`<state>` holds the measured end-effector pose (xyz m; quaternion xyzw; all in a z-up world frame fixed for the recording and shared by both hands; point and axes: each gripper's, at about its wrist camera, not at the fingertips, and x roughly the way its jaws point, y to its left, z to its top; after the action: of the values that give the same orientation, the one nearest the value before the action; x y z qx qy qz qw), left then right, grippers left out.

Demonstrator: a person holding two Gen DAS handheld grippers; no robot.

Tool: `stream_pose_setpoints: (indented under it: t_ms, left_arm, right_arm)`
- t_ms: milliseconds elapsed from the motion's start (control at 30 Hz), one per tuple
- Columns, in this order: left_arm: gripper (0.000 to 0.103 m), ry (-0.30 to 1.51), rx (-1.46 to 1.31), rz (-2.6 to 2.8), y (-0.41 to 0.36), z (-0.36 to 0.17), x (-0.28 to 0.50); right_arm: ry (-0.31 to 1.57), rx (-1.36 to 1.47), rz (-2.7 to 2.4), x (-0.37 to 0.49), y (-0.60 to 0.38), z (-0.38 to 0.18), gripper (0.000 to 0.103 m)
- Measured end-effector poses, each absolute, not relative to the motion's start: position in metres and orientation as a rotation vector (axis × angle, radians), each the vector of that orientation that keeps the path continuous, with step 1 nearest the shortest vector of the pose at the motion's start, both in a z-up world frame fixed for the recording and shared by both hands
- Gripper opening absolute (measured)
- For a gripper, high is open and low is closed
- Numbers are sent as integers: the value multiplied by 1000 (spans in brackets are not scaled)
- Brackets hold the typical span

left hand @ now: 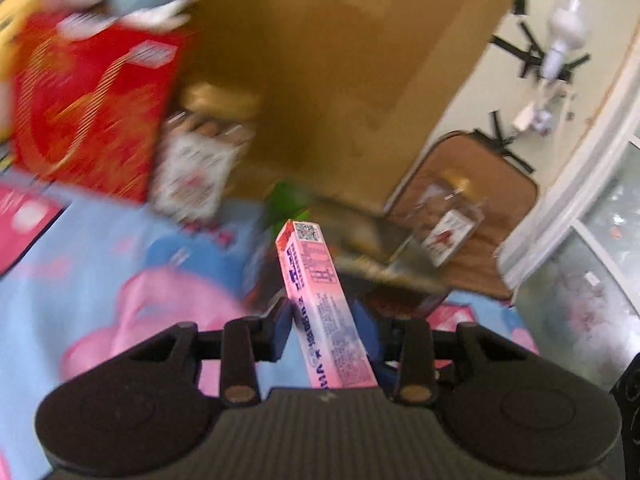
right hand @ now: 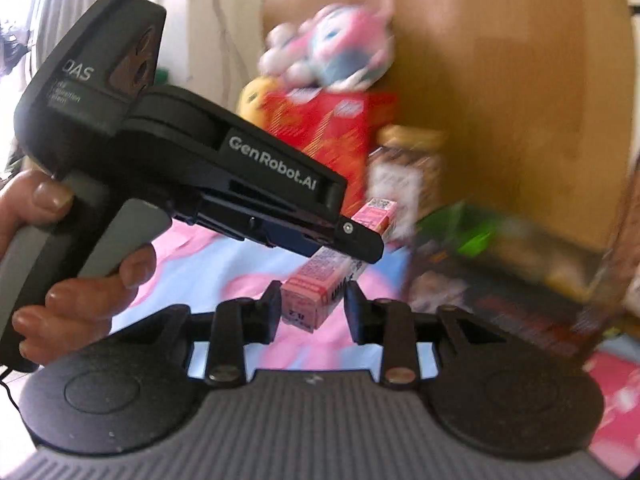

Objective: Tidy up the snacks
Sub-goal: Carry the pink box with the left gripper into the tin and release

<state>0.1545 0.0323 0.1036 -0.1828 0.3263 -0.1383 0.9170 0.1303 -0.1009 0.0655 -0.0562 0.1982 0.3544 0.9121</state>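
Currently left gripper [left hand: 326, 320] clamps the pink snack box [left hand: 320, 300] mid-frame, right gripper [right hand: 314, 304] open around its end; close right squarely before left lets go.

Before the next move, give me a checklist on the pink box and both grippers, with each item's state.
1. Left gripper shut on pink box: ok.
2. Pink box straight in the left grip: not ok, it leans across the fingers.
3. Right gripper straddles the pink box's free end: ok.
4. Right gripper closed on the pink box: cannot tell.
5. Red box and jar apart from both grippers: ok.
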Motion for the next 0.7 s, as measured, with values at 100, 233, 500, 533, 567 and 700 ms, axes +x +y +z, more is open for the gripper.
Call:
stream_pose_setpoints:
  t_ms: [100, 233, 500, 533, 567, 700]
  left_arm:
    - [35, 672, -357, -315, 5, 114, 187]
    - [35, 700, -363, -336, -24, 114, 229]
    - [35, 797, -383, -325, -55, 77, 288]
    - [35, 801, -385, -331, -55, 74, 288]
    - [35, 800, -389, -336, -54, 71, 285]
    - [35, 765, -416, -353, -42, 77, 266]
  right_arm:
    - [398, -85, 676, 152, -126, 79, 36]
    - [473, -29, 664, 196, -159, 94, 36]
    - [628, -49, 651, 269, -199, 80, 43]
    - [621, -50, 612, 270, -204, 77, 43]
    - [604, -57, 575, 269, -210, 75, 43]
    - [530, 44, 491, 247, -245, 76, 43]
